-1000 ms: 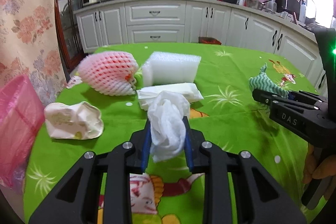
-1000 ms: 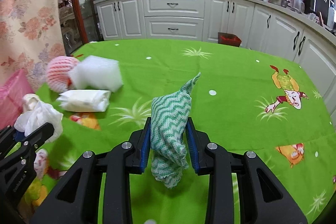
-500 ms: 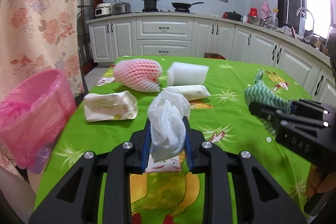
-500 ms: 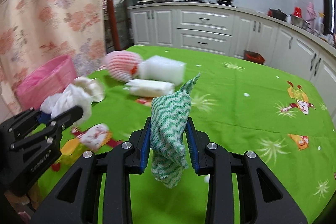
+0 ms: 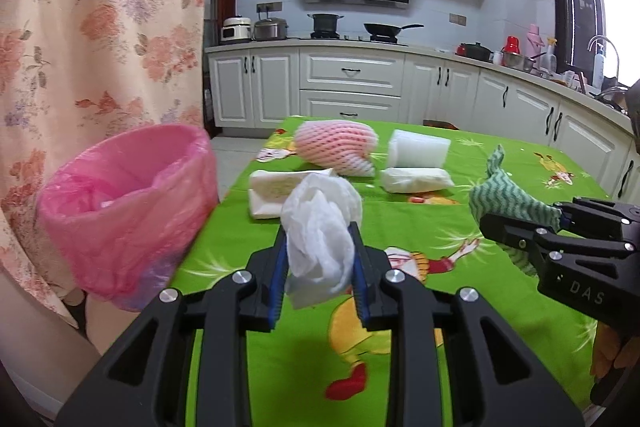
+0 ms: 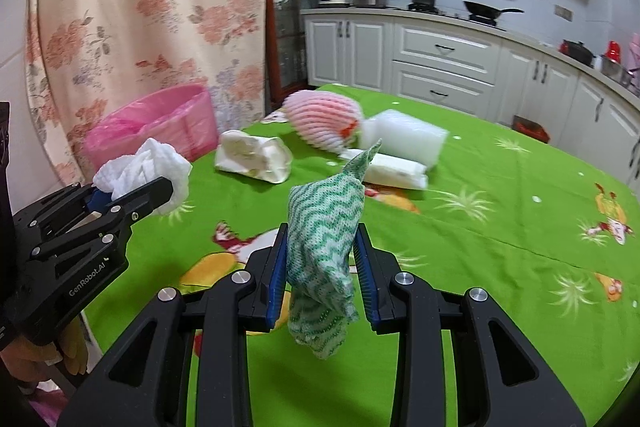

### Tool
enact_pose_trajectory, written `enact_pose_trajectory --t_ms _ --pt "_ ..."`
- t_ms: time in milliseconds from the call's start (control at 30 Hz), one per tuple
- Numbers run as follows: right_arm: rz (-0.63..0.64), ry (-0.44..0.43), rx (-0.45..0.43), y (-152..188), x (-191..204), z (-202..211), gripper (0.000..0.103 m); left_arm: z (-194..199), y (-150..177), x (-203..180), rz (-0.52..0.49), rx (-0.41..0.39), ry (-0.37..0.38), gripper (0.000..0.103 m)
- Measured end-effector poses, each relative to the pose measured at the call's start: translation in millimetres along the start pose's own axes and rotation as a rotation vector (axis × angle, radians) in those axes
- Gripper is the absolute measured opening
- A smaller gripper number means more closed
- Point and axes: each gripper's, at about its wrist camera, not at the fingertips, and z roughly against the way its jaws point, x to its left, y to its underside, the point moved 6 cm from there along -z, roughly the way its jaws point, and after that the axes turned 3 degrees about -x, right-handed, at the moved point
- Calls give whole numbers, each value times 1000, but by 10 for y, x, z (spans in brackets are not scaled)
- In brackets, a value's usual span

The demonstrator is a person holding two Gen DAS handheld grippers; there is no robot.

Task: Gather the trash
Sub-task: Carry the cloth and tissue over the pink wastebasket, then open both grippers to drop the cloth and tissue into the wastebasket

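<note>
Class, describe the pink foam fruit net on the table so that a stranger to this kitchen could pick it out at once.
Start at the green cartoon tablecloth and look to its far end, nearest the white cabinets. There the pink foam fruit net lies beside a white foam block. It alone among the white scraps around it is pink, rounded and meshed.

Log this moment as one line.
left tool: shut on white tissue | right tool: shut on green cloth | pink bin: beside table

My left gripper (image 5: 319, 267) and right gripper (image 6: 322, 263), black angular frames, blue-edged pads, silver screws, white "DAS" and "GenRobot.AI" lettering on their sides.
</note>
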Motion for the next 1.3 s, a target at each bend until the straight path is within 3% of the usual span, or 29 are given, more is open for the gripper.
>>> enact_pose_trajectory --t_ms 400,767,1033,1300 --pt "56 -157 1 -375 578 -385 31 45 -131 522 -4 -34 -87 28" --pt "146 -313 -45 -1016 1274 -856 32 -1 -612 1412 47 -100 -204 28" --pt "218 -410 -54 -1341 1773 -1281 32 -304 -686 2120 119 -63 -254 30" --pt "221 -450 -30 -1471 1930 -1670 34 -541 -612 2570 201 -22 -293 34"
